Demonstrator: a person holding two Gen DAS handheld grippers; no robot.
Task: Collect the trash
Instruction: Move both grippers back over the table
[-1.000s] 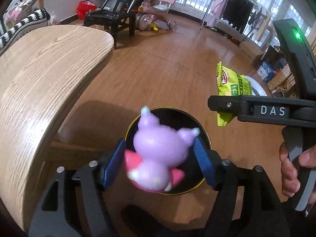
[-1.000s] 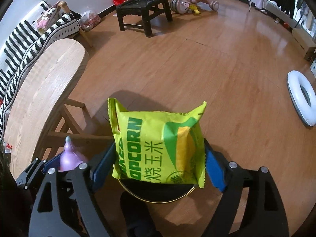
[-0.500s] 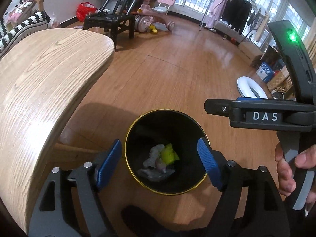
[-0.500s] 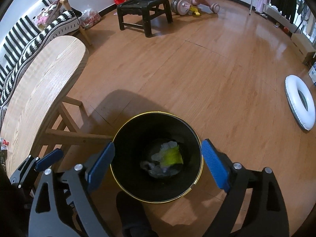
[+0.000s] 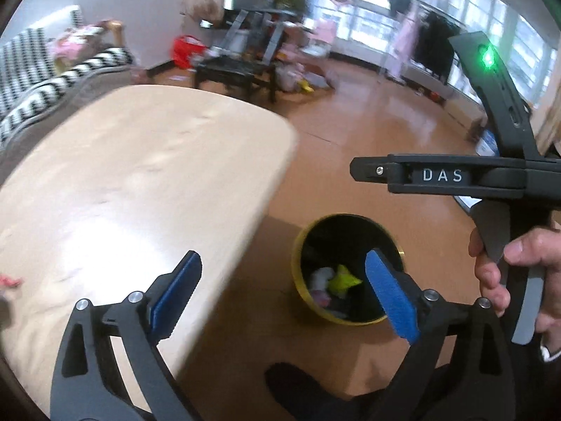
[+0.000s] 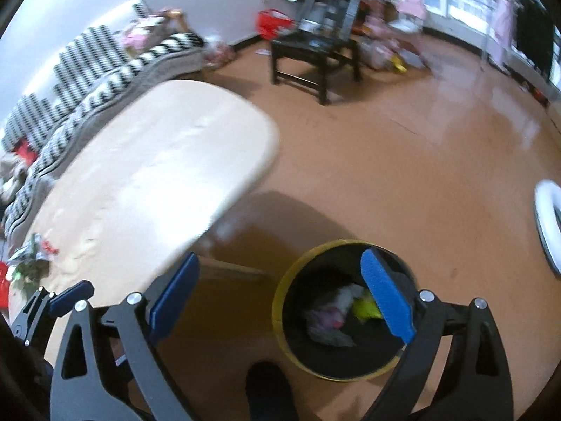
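A black bin with a yellow rim [image 5: 298, 263] stands on the floor beside the wooden table [image 5: 140, 182]. It holds a yellow-green popcorn bag [image 5: 345, 277], white paper and a pinkish toy; the bin also shows in the right wrist view [image 6: 280, 301]. My left gripper [image 5: 284, 289] is open and empty, raised over the table edge and the bin. My right gripper [image 6: 280, 291] is open and empty, above the bin's left side; its body shows in the left wrist view [image 5: 455, 175]. Small trash [image 6: 33, 259] lies on the table's near left.
A striped sofa [image 6: 87, 70] runs behind the table. A black chair [image 6: 315, 52] and pink toys stand farther back. A white ring [image 6: 547, 224] lies on the floor at right. A red scrap [image 5: 8, 280] lies at the table's left edge.
Both grippers let go of the purple toy and popcorn bag, which now lie in the bin. Both then tilted up and swung left toward the table.
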